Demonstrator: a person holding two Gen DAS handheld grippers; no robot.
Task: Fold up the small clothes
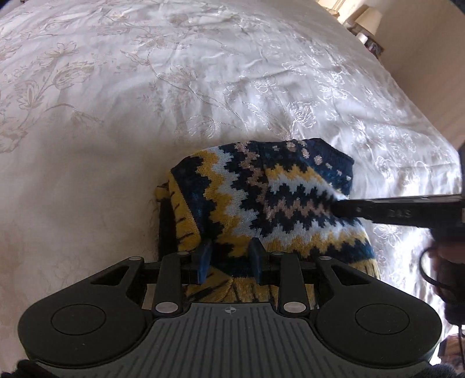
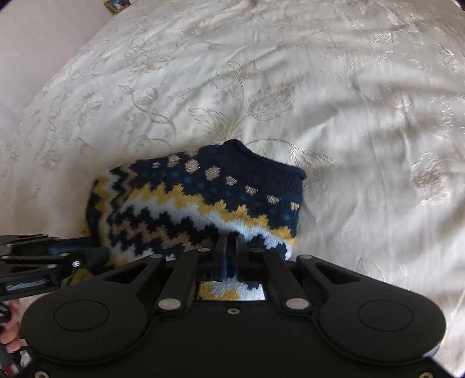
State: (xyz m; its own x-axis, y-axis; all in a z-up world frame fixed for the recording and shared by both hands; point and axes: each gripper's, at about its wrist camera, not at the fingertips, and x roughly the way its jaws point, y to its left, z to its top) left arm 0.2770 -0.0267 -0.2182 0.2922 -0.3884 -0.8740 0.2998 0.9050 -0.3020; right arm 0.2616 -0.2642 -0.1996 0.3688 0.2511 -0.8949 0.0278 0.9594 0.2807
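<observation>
A small knitted sweater point(image 1: 270, 197), navy with yellow, white and beige zigzags, lies partly folded on the white bedspread point(image 1: 116, 116). My left gripper point(image 1: 231, 257) is at the sweater's near left part, and its blue fingertips point(image 1: 205, 257) pinch a thick fold of knit. My right gripper point(image 2: 231, 241) points steeply down at the sweater point(image 2: 197, 197). Its jaws are pressed together on the top layer near the white and yellow bands. In the left wrist view the right gripper point(image 1: 338, 208) comes in from the right. In the right wrist view the left gripper point(image 2: 98, 250) shows at the left.
The embroidered bedspread point(image 2: 348, 145) spreads wide beyond and to both sides of the sweater. The bed's edge runs down the right of the left wrist view, with a lamp point(image 1: 369, 17) and small items past it. A person's hand point(image 2: 10, 331) shows at the lower left.
</observation>
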